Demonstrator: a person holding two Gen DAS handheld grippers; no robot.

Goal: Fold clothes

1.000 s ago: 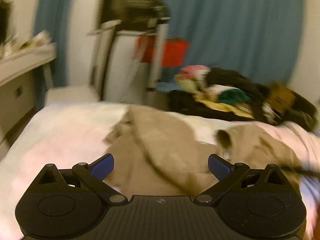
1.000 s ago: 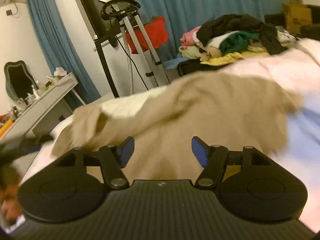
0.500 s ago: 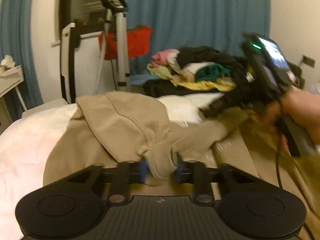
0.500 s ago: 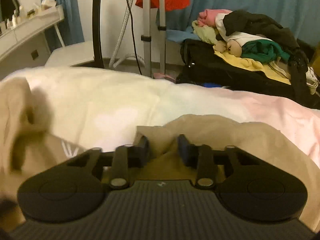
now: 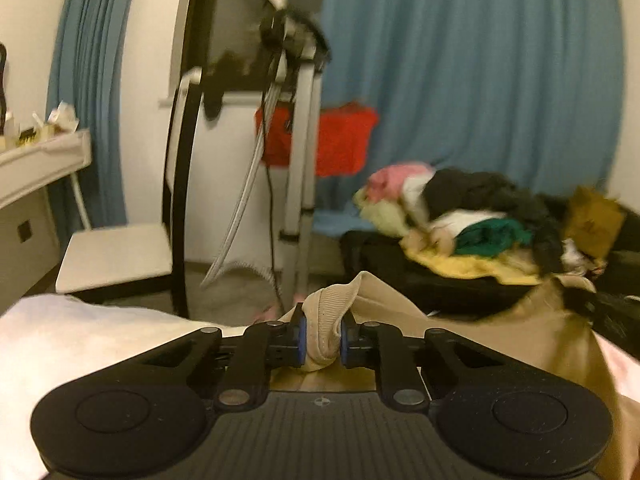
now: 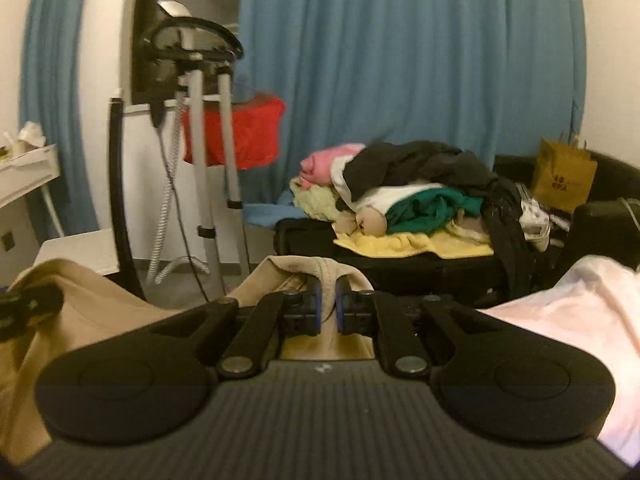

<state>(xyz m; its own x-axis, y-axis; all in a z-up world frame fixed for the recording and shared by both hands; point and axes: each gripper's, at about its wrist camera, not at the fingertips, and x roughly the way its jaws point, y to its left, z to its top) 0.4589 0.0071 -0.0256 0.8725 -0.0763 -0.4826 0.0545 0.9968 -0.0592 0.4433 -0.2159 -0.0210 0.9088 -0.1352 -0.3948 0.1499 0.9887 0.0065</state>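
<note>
A beige garment [image 5: 500, 340] lies on the bed's pale cover [image 5: 80, 344]. My left gripper [image 5: 323, 338] has its blue pads pressed on a bunched ribbed edge [image 5: 332, 300] of it, and its jaws are still closing. The cloth stretches away to the right, toward a dark blurred shape. In the right wrist view my right gripper [image 6: 328, 308] is shut on another thin edge of the same beige garment [image 6: 92, 316], which hangs away to the left. The rest of the garment is hidden under the gripper bodies.
A pile of mixed clothes [image 6: 420, 200] lies on a black case beyond the bed. A garment steamer stand [image 5: 300, 168] with a red cloth [image 5: 340, 140] is at the centre left. A white chair [image 5: 116, 256] and a desk [image 5: 36, 160] are on the left, a paper bag [image 6: 560, 180] on the right.
A second ago both grippers stood open over the beige garment. Each has since shut on an edge of it and raised it, and the left one has swept sideways.
</note>
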